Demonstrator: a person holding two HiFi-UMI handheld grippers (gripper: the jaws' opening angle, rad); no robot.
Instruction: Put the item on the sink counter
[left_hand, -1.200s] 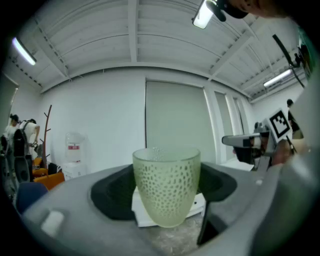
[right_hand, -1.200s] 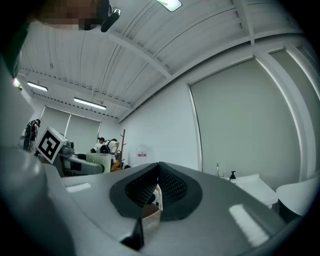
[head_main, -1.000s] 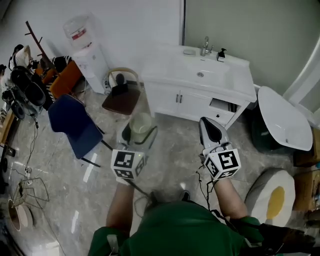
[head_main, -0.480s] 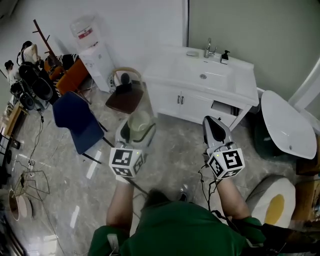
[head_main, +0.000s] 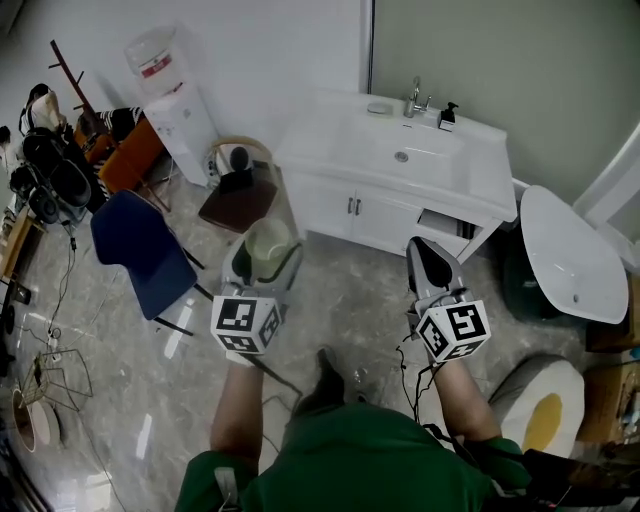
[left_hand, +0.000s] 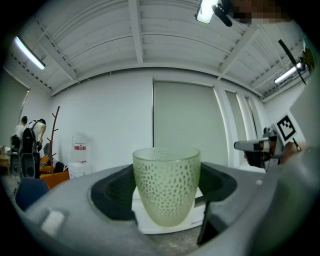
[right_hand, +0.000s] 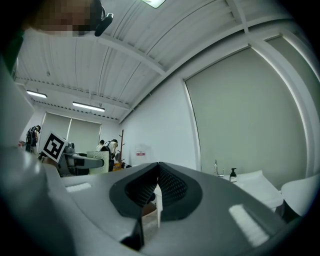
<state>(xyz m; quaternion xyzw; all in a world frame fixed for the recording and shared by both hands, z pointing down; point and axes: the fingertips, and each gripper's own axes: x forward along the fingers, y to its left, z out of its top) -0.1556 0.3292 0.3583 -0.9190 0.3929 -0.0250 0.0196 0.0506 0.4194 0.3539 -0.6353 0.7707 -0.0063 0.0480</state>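
A pale green dimpled cup (left_hand: 166, 186) stands upright between the jaws of my left gripper (left_hand: 166, 192), which is shut on it. From the head view the cup (head_main: 267, 248) is held above the floor, in front of and to the left of the white sink counter (head_main: 485, 175). My right gripper (head_main: 428, 265) hangs to the right, jaws together with nothing between them; the same shut gripper (right_hand: 156, 192) points toward the counter. A basin (head_main: 405, 150), a faucet (head_main: 412, 97) and a soap bottle (head_main: 445, 115) are on the counter.
A blue chair (head_main: 135, 250) and a brown stool (head_main: 238, 200) stand left of the counter. A water dispenser (head_main: 170, 95) is at the back wall. A white oval tub (head_main: 570, 255) lies at the right, a round yellow-centred cushion (head_main: 540, 415) below it.
Both grippers have stayed nearly in place while the view shifted a little; the cup remains held in the left gripper. A foot now shows on the floor below.
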